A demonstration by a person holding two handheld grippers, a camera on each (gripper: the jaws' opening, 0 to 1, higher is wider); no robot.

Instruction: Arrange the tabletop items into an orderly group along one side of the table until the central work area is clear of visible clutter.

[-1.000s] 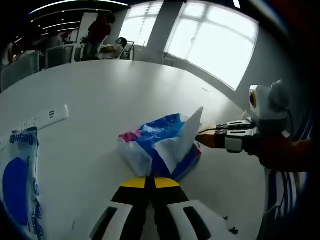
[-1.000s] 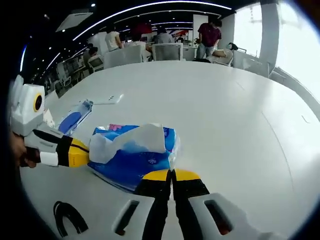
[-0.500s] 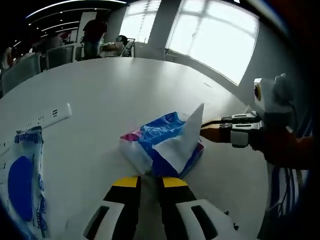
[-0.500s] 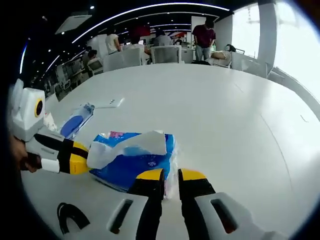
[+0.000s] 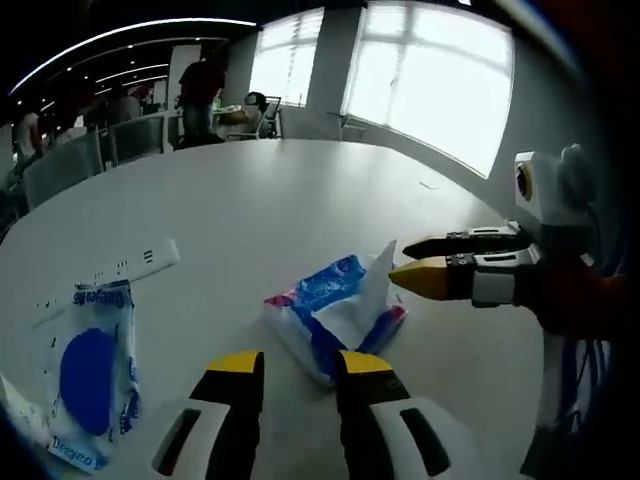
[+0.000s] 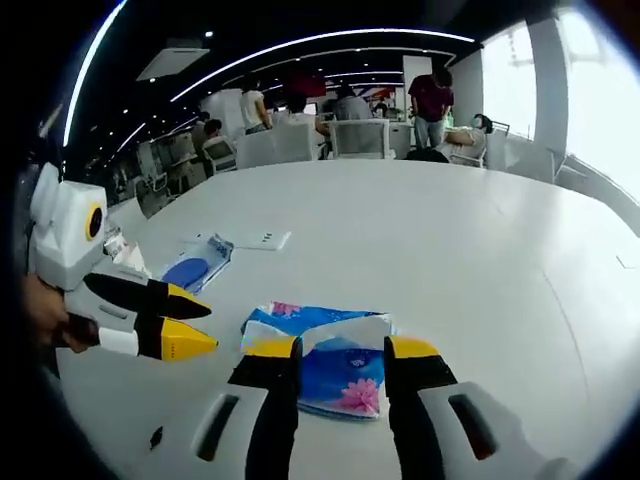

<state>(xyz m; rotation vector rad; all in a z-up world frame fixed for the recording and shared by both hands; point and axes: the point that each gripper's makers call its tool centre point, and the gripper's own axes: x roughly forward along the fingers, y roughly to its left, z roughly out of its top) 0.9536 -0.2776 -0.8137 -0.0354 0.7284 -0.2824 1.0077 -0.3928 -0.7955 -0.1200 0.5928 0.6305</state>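
Note:
A blue and white tissue pack lies flat on the white table, a white sheet sticking up from it. My left gripper is open just short of the pack, touching nothing. In the left gripper view my right gripper comes in from the right, open, its tips beside the pack's sheet. In the right gripper view the tissue pack lies between and just past the tips of my open right gripper. The left gripper is open to the left of it.
A blue wet-wipe pack lies at the left, with a white power strip beyond it; both, the wipes and the strip, also appear in the right gripper view. Chairs and people stand past the table's far edge.
Both grippers went from shut on the tissue pack to open and drew back. The pack now lies flat on the table.

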